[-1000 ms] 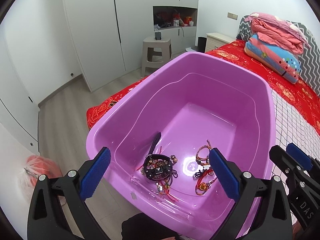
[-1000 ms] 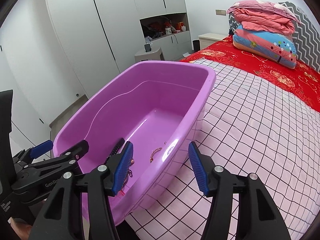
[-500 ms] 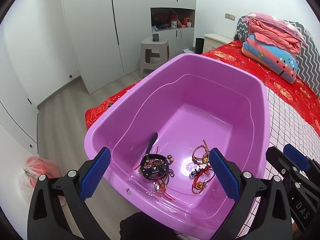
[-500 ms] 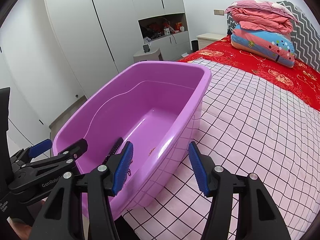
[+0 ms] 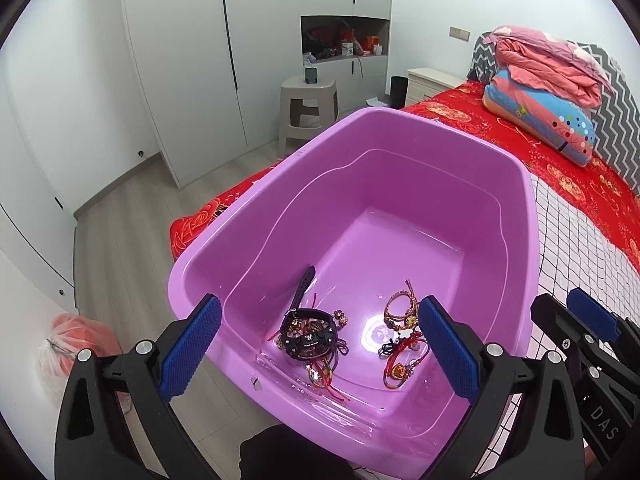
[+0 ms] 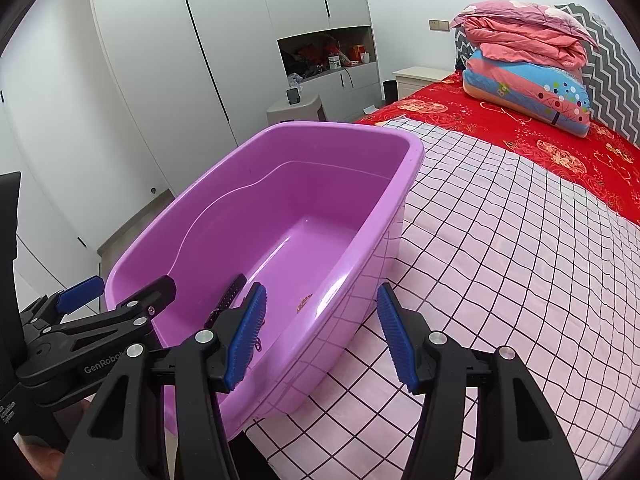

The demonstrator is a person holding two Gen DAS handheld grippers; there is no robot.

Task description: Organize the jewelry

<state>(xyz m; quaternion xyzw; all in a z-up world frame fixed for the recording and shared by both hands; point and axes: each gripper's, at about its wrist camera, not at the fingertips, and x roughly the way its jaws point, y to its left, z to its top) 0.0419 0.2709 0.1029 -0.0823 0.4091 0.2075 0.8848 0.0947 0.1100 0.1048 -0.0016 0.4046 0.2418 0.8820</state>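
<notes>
A purple plastic tub [image 5: 516, 200] sits on the bed. On its floor lie a black watch [image 5: 308, 338] tangled with red cords and, to its right, a cluster of red and gold bracelets [image 5: 400, 336]. My left gripper [image 5: 318, 344] hovers over the tub's near end, open and holding nothing, with the jewelry framed between its blue pads. My right gripper [image 6: 320, 336] is open and holds nothing, above the tub's right wall [image 6: 360, 264]. The right wrist view shows only the watch strap [image 6: 230, 300] and a bit of bracelet [image 6: 304, 300].
The tub rests on a pink checked sheet [image 6: 500, 260] over a red bedspread [image 6: 540, 148]. Folded quilts [image 6: 524, 64] are stacked at the headboard. A grey stool [image 5: 308, 108] and white wardrobes stand beyond the bed's edge. A red bag [image 5: 76, 344] lies on the floor.
</notes>
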